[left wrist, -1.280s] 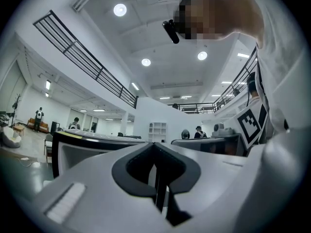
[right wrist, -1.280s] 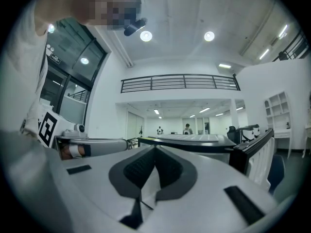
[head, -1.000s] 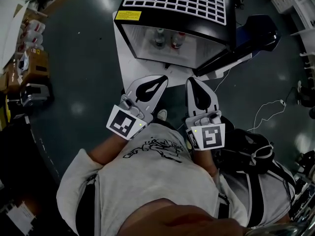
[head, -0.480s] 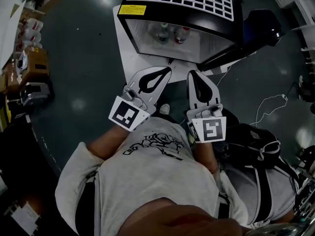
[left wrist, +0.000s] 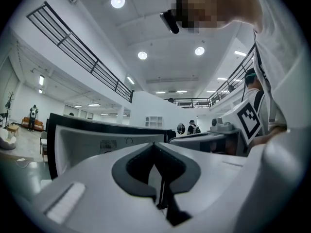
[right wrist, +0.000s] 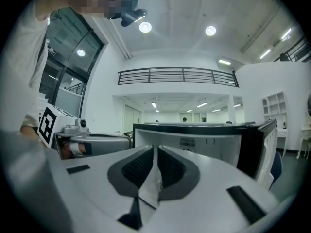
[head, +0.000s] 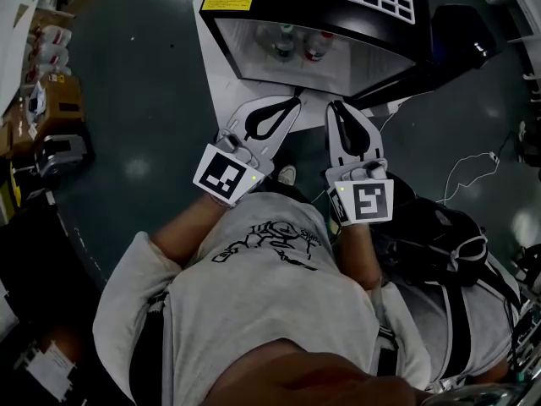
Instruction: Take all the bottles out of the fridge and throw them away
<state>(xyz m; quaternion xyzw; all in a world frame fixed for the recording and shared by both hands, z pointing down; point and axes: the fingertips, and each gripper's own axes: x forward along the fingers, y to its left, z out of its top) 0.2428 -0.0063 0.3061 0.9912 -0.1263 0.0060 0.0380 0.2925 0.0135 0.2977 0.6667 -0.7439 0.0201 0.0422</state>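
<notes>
Since a second ago, the left tongs and right tongs are brought nearer the fridge, bottles just ahead; both are held level, closed, empty.

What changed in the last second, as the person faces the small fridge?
Both the left gripper and the right gripper moved forward, closer to the open fridge. Nothing was grasped or released. Both stay shut and empty, and the bottles still stand inside the fridge.
</notes>
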